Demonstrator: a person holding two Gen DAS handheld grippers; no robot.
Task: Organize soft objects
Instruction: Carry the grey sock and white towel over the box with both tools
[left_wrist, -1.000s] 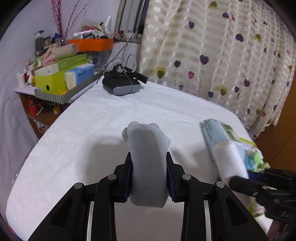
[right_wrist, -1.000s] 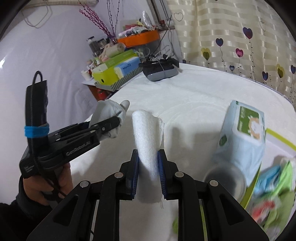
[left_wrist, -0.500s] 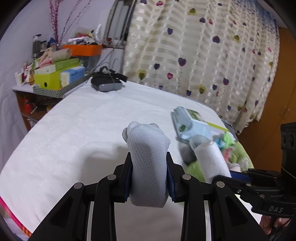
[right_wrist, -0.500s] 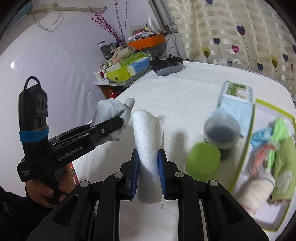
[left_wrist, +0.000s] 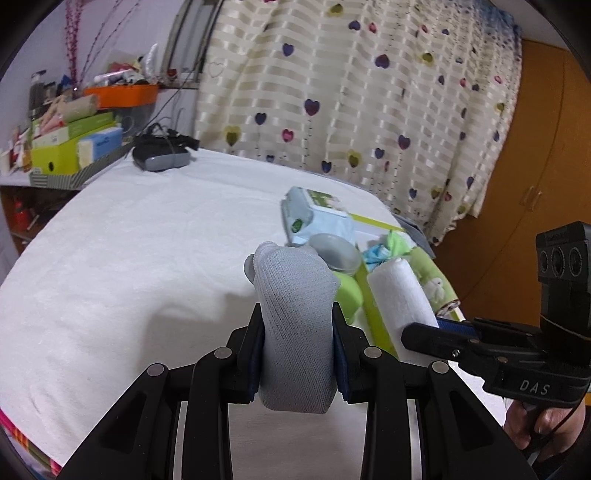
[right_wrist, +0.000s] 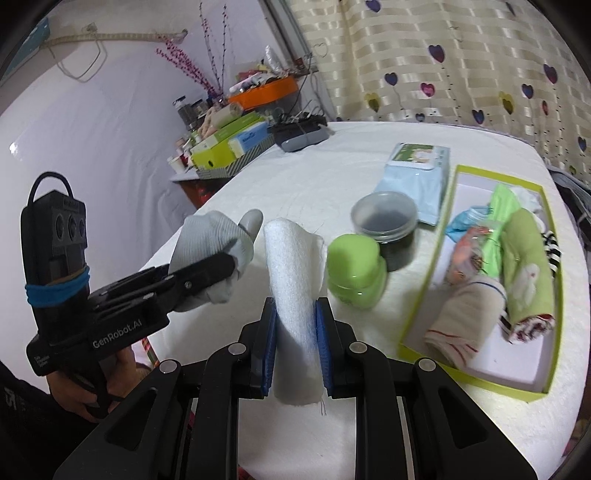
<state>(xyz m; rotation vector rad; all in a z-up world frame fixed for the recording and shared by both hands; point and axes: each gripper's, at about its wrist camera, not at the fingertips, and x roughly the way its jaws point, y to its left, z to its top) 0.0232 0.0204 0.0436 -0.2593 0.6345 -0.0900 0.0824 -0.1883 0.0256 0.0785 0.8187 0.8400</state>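
Both grippers clamped on rolled cloths above the table

The left gripper (left_wrist: 297, 354) squeezes a grey sock (left_wrist: 295, 325); the right gripper (right_wrist: 295, 343) pinches a white towel roll (right_wrist: 293, 295), green-rimmed tray (right_wrist: 424, 306) ahead-right.

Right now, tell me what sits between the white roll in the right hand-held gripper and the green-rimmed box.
In the right wrist view, a green-lidded jar stands between the white roll and the box, a dark clear-lidded jar just behind it.

"DAS" on right tool (left_wrist: 424, 328), "GenRobot.AI" on left tool (right_wrist: 221, 269)
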